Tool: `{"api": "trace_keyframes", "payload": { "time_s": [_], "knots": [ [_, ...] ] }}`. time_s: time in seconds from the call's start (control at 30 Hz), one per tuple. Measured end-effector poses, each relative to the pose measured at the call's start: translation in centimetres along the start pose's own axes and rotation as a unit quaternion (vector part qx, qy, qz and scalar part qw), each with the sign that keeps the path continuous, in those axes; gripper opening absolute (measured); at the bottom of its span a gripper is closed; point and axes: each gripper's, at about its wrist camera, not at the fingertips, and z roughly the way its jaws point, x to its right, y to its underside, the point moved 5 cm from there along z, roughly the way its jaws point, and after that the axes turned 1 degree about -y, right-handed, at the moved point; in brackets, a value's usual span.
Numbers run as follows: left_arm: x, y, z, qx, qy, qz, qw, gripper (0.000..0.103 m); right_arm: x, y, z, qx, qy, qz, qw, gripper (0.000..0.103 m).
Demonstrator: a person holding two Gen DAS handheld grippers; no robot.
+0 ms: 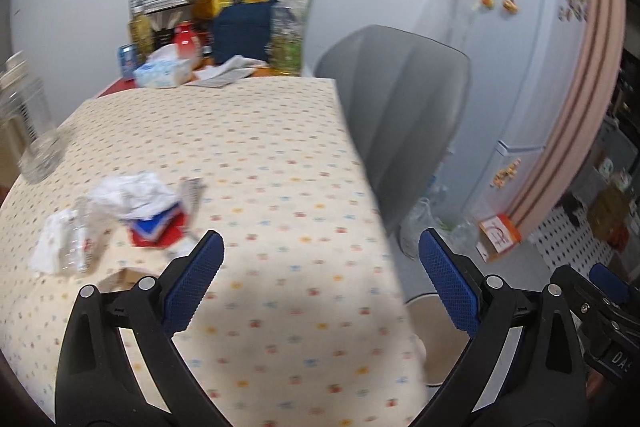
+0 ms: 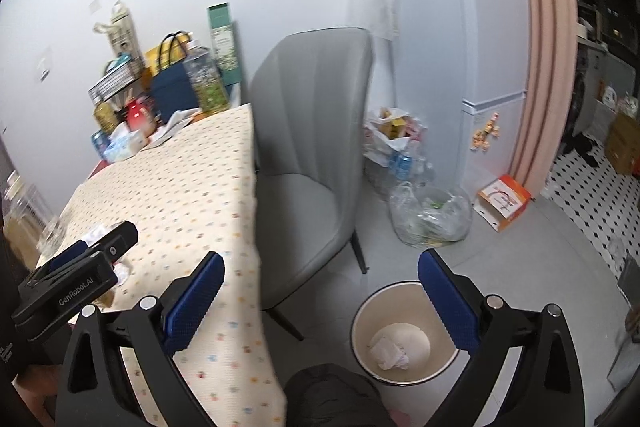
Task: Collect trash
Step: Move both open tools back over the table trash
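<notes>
Left wrist view: left gripper (image 1: 320,259) spread wide, blue pads (image 1: 192,283) apart with nothing between them, hovering above the near part of the table (image 1: 260,155) in its dotted cloth. Left of the near finger, a heap of trash: crumpled white tissue (image 1: 128,193) lying over a red and blue wrapper (image 1: 160,227), a clear plastic cup (image 1: 78,239) tipped beside it, a white paper scrap (image 1: 50,245) at far left. Clear bottle (image 1: 34,131) blurred at the left edge. At the far end of the table, a navy tote bag (image 1: 242,31) among boxes and bottles. Grey chair (image 1: 396,119) right of the table, fridge (image 1: 520,67) beyond.

Right wrist view: right gripper (image 2: 320,267) likewise splayed, holding nothing, out past the table's right edge over the floor. Just below and between the fingers, a round waste bin (image 2: 362,319) with crumpled white paper (image 2: 388,351) at its bottom. Left gripper's black body at near left above the table. Clear plastic bag (image 2: 430,213) on the floor behind the chair, orange box (image 2: 504,201) to its right
</notes>
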Motion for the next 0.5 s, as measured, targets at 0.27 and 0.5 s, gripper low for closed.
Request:
{"api": "trace_keyframes", "payload": {
  "time_s": [0.27,0.5],
  "knots": [
    [-6.9,0.6,-1.5,0.007,-0.041,-0.047,0.9980,0.097,-5.8,0.6,0.4,-0.009,-0.034,-0.041,0.999,0.095],
    [-11.9,1.4,-2.5,0.008,-0.068,-0.081,0.9943,0.097,-10.2,1.6,0.5,-0.014,-0.061,-0.070,0.996,0.095]
  ]
}}
